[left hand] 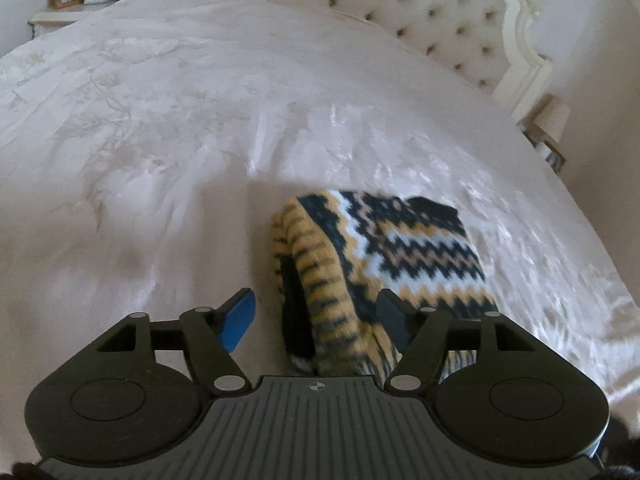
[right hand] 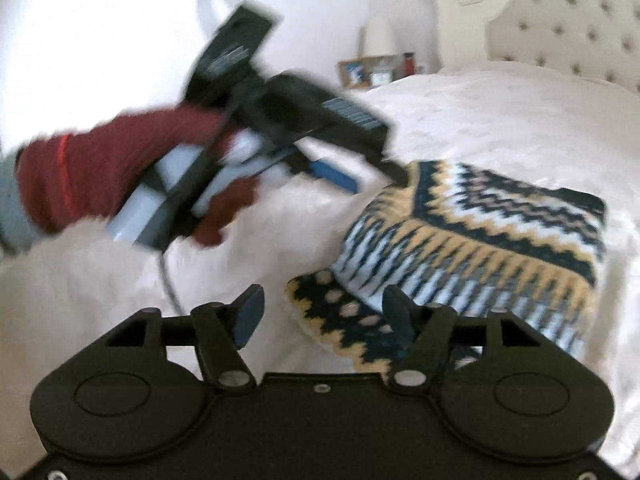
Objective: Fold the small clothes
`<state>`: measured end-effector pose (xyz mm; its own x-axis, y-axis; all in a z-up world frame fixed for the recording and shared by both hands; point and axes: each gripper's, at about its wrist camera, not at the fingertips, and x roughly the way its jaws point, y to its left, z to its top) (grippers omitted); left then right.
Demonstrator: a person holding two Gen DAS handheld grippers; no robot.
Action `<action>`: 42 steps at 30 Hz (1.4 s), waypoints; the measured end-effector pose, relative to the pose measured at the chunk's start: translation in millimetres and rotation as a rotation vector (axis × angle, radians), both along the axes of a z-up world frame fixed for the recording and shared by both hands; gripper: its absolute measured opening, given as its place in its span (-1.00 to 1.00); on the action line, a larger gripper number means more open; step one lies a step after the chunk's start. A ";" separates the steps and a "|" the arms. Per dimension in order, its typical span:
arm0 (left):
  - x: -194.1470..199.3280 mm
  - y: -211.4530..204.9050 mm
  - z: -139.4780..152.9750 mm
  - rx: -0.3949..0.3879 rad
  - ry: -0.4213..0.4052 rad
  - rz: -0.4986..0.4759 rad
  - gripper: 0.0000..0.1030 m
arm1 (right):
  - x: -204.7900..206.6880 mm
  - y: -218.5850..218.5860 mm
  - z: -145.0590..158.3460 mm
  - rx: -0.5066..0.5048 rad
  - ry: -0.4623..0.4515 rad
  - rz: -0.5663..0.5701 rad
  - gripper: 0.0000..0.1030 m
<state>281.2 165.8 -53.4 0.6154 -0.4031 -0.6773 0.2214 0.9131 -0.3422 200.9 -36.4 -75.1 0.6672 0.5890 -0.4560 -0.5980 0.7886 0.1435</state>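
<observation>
A small knitted sweater (left hand: 384, 248) with a navy, yellow and white zigzag pattern lies folded into a compact bundle on the pale bedspread (left hand: 160, 140). My left gripper (left hand: 316, 320) hovers at its near edge, jaws wide; the ribbed edge sits between them, but the pads do not press it. In the right wrist view the sweater (right hand: 480, 232) lies ahead to the right. My right gripper (right hand: 324, 318) is open over its near corner, gripping nothing. A hand in a dark red glove (right hand: 92, 176) holds the left gripper (right hand: 366, 176) at the sweater's far left edge.
A tufted cream headboard (left hand: 432, 12) runs along the far side of the bed. A nightstand (left hand: 56, 18) at the far left holds a picture frame, a clock and a red bottle. Another lamp (left hand: 554, 120) stands at the bed's right side. A cable (right hand: 168, 280) trails from the left gripper.
</observation>
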 end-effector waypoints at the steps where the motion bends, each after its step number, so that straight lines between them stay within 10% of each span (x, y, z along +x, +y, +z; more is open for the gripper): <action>1: -4.1 -1.0 -0.5 -0.001 0.002 -0.003 0.34 | 1.9 -7.8 2.6 0.024 0.011 -0.025 0.50; 8: -32.2 -3.2 -15.7 -0.026 0.052 -0.019 0.37 | 26.1 -70.6 3.9 0.236 0.128 -0.229 0.92; 16: -43.7 -12.1 -35.9 -0.010 0.104 -0.050 0.38 | 59.8 -117.0 -7.9 0.396 0.254 -0.380 0.95; 42: -0.6 -59.0 -66.9 -0.171 0.210 -0.193 0.54 | 169.5 -133.0 -56.1 0.529 0.419 -0.339 1.00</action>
